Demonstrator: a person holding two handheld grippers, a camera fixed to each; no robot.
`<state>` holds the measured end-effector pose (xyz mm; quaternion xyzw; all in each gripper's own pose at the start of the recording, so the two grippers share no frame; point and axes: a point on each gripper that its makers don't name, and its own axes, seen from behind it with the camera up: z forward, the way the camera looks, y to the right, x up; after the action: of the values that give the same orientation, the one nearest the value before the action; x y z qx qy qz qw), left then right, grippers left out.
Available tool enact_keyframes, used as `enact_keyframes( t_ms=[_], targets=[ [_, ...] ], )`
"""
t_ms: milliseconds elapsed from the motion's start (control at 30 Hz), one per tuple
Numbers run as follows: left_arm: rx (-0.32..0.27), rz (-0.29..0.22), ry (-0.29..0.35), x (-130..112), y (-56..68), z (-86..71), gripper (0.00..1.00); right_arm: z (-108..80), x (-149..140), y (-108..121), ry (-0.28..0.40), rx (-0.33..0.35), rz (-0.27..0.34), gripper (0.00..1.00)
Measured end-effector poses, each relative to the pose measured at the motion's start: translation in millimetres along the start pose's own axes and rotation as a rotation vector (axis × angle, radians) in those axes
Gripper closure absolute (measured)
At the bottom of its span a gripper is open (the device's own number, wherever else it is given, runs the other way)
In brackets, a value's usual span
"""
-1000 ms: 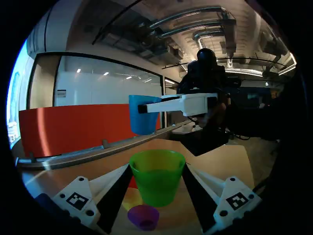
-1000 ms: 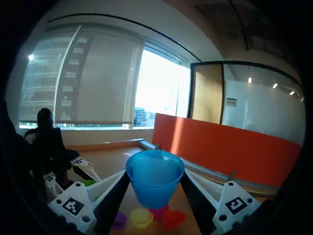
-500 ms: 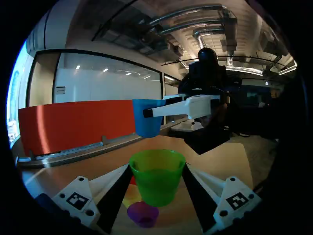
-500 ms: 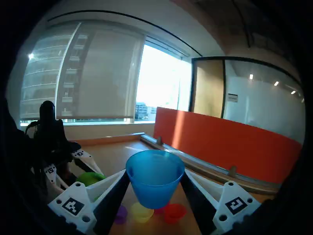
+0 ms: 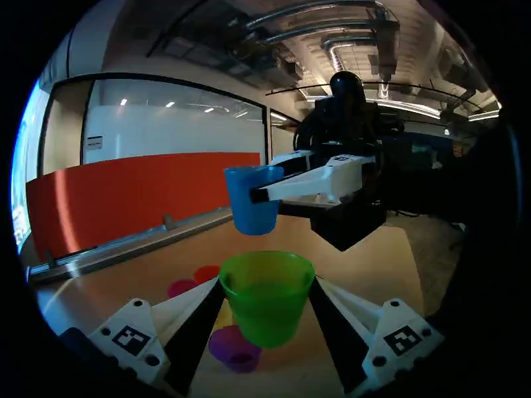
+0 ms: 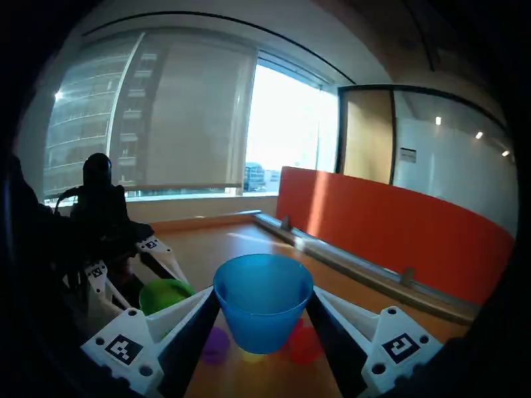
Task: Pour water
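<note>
Looking along the left gripper [image 5: 265, 302], what is between its jaws?

— A green cup [image 5: 267, 315], upright, pressed from both sides by the jaws and held above the table [image 5: 378, 265]. Its lower part looks darker; if this is water, I cannot tell.

And the right gripper [image 6: 263, 318]?

— Its jaws clamp a blue cup [image 6: 263, 298] in the same way, upright, with the mouth up. In the left gripper view this blue cup hangs in the air farther off than the green one, apart from it, over the table.

What lies on the table?

— The table is of light brown wood. Under the held cups some small ones stand close together: a purple cup [image 5: 232, 346], a pink cup [image 5: 179, 287], a red cup [image 5: 208, 271], and a yellow cup [image 5: 224, 318] partly hidden by the green one.

And the room?

— It is an office. A metal rail [image 5: 126, 244] runs along the far edge of the table, and behind it stands a long orange wall [image 5: 133, 192] with a glass wall [image 5: 172, 129] above. Bare pipes [image 5: 318, 26] cross the ceiling. In the right gripper view a large window [image 6: 289, 132] is bright, and a blind [image 6: 192, 119] is drawn beside it.
</note>
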<state>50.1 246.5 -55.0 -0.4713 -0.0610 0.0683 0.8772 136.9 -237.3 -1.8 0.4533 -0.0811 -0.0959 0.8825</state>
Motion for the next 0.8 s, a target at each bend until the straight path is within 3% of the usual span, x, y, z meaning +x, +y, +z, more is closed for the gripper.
enact_keyframes(
  t_ms=[800],
  targets=[
    [-0.079, 0.052, -0.15, -43, 29.2, 3.0, 0.14, -16.5, -56, -20, -0.084, 0.088, -0.029, 0.1]
  ],
)
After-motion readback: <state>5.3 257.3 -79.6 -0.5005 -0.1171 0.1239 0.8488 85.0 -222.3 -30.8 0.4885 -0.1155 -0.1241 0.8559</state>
